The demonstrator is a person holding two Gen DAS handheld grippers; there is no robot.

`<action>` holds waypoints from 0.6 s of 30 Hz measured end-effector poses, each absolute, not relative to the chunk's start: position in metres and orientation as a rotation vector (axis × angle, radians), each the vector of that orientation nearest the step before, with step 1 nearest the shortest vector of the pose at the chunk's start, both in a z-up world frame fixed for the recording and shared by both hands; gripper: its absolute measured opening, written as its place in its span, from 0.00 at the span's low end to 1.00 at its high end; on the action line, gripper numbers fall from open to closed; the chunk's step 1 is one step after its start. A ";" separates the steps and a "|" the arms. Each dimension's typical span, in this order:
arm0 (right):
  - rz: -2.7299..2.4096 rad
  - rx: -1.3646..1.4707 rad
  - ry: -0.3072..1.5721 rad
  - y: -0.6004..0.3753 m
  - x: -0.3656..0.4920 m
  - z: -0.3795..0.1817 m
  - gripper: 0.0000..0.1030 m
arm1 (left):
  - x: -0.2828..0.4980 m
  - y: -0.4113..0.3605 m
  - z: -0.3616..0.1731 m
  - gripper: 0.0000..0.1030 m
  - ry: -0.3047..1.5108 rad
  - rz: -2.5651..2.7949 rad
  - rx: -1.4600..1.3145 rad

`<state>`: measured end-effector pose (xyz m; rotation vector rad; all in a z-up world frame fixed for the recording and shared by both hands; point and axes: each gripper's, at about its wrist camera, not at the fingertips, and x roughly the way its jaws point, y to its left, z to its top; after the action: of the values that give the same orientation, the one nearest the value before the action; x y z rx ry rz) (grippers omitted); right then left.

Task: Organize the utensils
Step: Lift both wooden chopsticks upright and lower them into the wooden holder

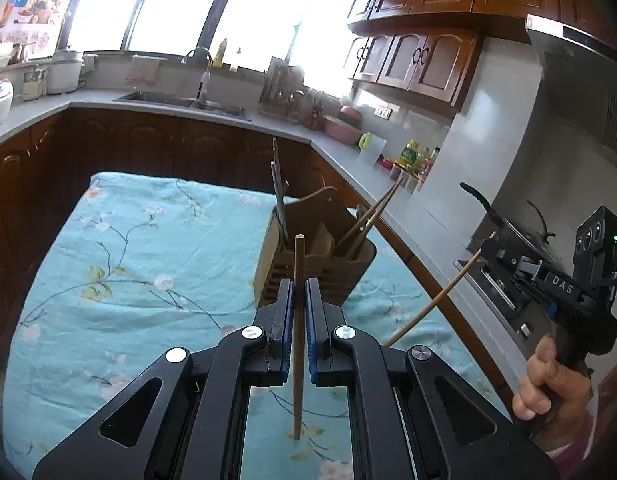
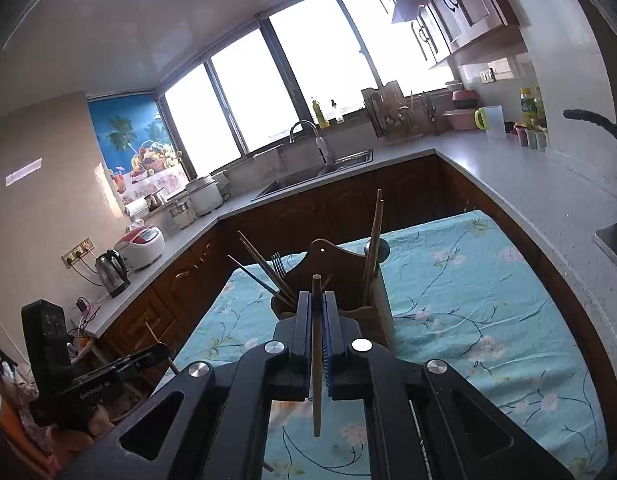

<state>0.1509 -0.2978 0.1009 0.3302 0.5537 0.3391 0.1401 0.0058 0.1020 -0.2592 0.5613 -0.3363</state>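
Note:
My left gripper [image 1: 299,292] is shut on a brown wooden chopstick [image 1: 298,344] that stands nearly upright between the blue pads, above the floral cloth. Ahead of it a wooden utensil holder [image 1: 308,268] stands on the table with chopsticks [image 1: 372,216] and other utensils leaning in it. My right gripper [image 2: 317,304] is shut on a second chopstick [image 2: 317,360], also upright, just in front of the same holder [image 2: 348,276], which holds chopsticks [image 2: 374,236] and a fork [image 2: 279,264]. The right gripper [image 1: 488,246] shows at the right of the left wrist view, held by a hand [image 1: 548,384], with its chopstick [image 1: 436,300].
A turquoise floral tablecloth [image 1: 128,260] covers the table. A grey L-shaped counter [image 2: 528,184] with a sink [image 2: 320,172], rice cooker [image 2: 142,246], kettle [image 2: 112,272] and bottles surrounds it. A stove with a pan [image 1: 520,236] lies at the right.

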 end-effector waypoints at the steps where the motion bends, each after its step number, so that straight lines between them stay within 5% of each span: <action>1: 0.340 0.331 0.554 -0.298 0.151 0.100 0.05 | 0.140 0.006 0.103 0.05 0.556 -0.338 -0.263; 18: 0.324 0.328 0.520 -0.304 0.157 0.114 0.05 | 0.152 0.010 0.132 0.05 0.456 -0.311 -0.281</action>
<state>0.1568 -0.3042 0.1136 0.3281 0.5196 0.3243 0.1517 0.0104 0.1323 -0.2810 0.4561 -0.3114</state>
